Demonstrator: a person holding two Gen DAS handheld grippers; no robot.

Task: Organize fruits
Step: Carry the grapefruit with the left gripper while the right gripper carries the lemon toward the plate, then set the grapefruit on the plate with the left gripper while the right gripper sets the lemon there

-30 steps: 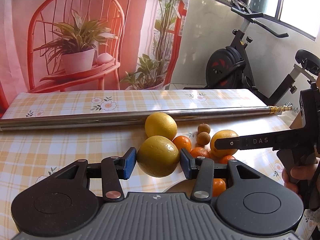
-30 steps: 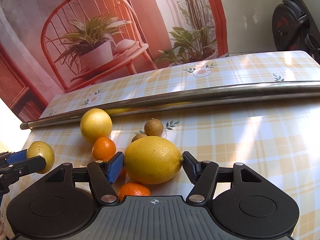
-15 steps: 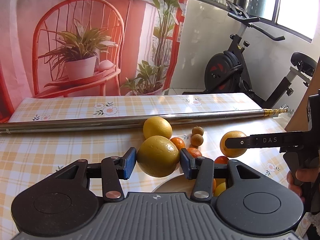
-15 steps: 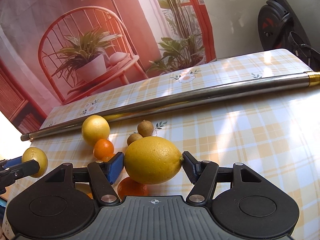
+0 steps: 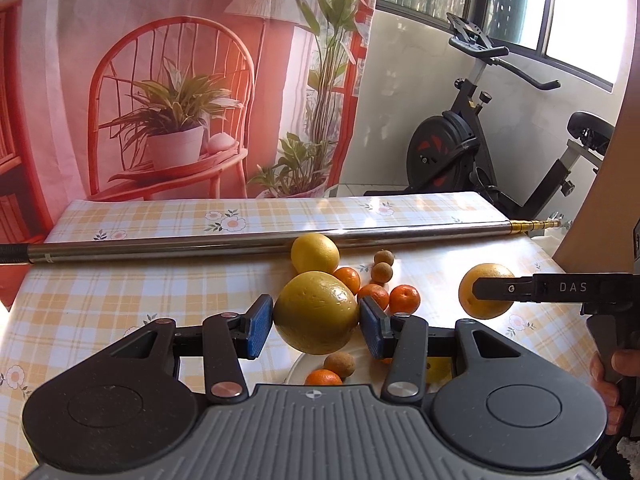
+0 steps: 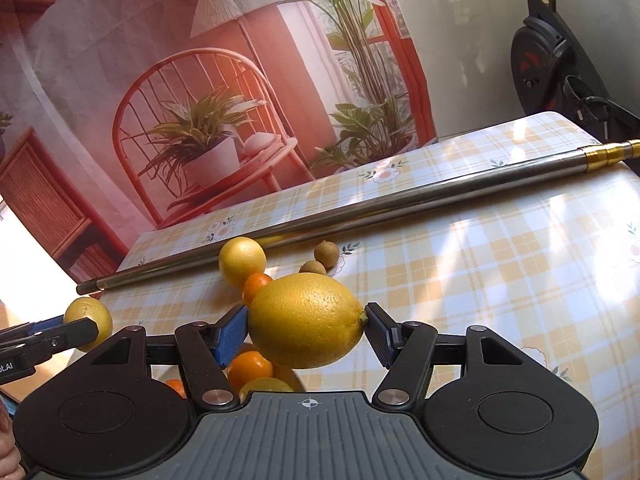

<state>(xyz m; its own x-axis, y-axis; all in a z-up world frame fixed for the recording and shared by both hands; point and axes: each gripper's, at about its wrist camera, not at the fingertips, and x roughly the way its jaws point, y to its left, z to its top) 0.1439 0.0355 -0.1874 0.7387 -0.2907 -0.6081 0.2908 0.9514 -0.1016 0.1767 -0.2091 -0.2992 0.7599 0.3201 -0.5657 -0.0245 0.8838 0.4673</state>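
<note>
My left gripper (image 5: 316, 322) is shut on a dull yellow lemon (image 5: 316, 312), held above a white plate (image 5: 298, 368) that holds a tangerine (image 5: 323, 377) and a brown longan (image 5: 340, 364). My right gripper (image 6: 306, 330) is shut on a bright yellow lemon (image 6: 306, 320), also raised; it shows in the left wrist view (image 5: 486, 296) at the right. On the table lie a third lemon (image 5: 315, 254), several tangerines (image 5: 404, 299) and two longans (image 5: 382, 271). The left gripper's lemon shows in the right wrist view (image 6: 88, 318) at the far left.
A long steel pole (image 5: 200, 246) lies across the checked tablecloth behind the fruit. A printed backdrop hangs behind the table. An exercise bike (image 5: 480, 152) stands beyond the table's far right corner. A hand (image 5: 608, 384) holds the right gripper's handle.
Both grippers have risen and drawn back with their lemons. The plate and the fruit on it have come into view under them.
</note>
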